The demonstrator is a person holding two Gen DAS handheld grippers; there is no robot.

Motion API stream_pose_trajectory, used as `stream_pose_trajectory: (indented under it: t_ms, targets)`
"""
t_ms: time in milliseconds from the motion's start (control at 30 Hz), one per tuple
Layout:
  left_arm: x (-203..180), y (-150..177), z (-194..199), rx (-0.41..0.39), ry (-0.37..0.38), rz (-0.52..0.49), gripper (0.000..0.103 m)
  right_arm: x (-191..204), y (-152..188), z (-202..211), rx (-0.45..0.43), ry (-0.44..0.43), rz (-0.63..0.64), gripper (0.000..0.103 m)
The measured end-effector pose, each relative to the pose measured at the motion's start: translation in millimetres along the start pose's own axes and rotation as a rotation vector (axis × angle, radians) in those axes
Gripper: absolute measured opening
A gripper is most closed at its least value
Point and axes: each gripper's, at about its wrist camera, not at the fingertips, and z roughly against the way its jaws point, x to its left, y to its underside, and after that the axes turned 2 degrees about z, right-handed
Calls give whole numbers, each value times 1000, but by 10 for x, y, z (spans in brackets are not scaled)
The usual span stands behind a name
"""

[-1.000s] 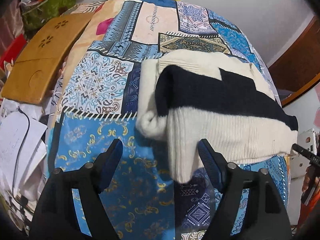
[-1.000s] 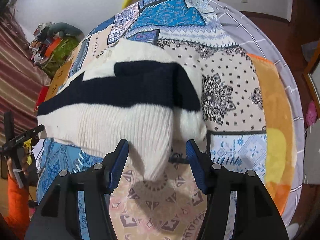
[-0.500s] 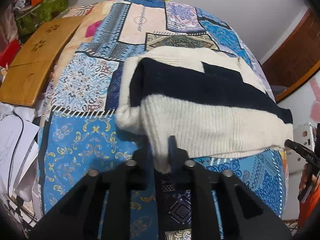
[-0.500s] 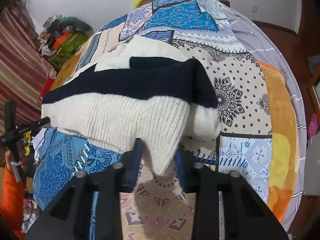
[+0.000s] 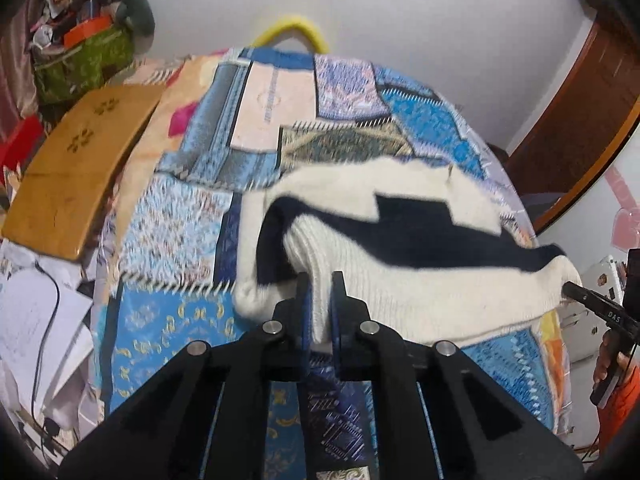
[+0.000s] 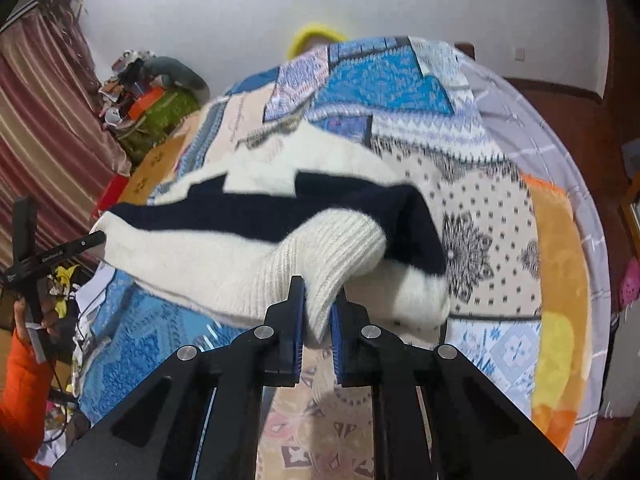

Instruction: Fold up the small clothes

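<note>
Nearest the lens, the left gripper [image 5: 320, 296] has its jaws clamped on the cream ribbed hem of the sweater [image 5: 400, 240], and the right gripper [image 6: 318, 304] is pinched on that hem at the other near corner, knit bunched between the blue pads [image 6: 299, 320] on both sides; both pairs of jaws have just been closing onto the fabric. The hem is lifted off the patchwork bedspread [image 5: 172, 320] at both grips, and the cream band curls over the navy stripe behind it. The sweater itself lies across the middle of the bed, cream at the near edge, a stepped navy band through its centre, cream again at the far side, one bundled sleeve sagging toward the bed's left edge in the left view. Off the left edge of the bed, a wooden board [image 5: 76, 176] lies tilted above loose papers [image 5: 44, 336]. Farther back, in the room's left corner, a green bag [image 5: 84, 64] stands crammed: an orange box [image 5: 88, 30] sits on top of the load with assorted clutter piled around it, though what else is inside I cannot tell. Past the bed's far edge, a yellow curved thing [image 5: 294, 28] peeks up against the white wall.
</note>
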Motion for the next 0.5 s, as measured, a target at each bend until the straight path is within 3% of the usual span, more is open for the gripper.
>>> stream_pose_trajectory:
  t_ms: [267, 500]
  targets:
    - [-115, -363, 57, -72, 12, -12, 8, 42, -338, 94, -93, 9, 22, 10]
    - [-67, -633, -75, -102, -3, 14, 8, -54, -597, -29, -124, 33, 1, 8]
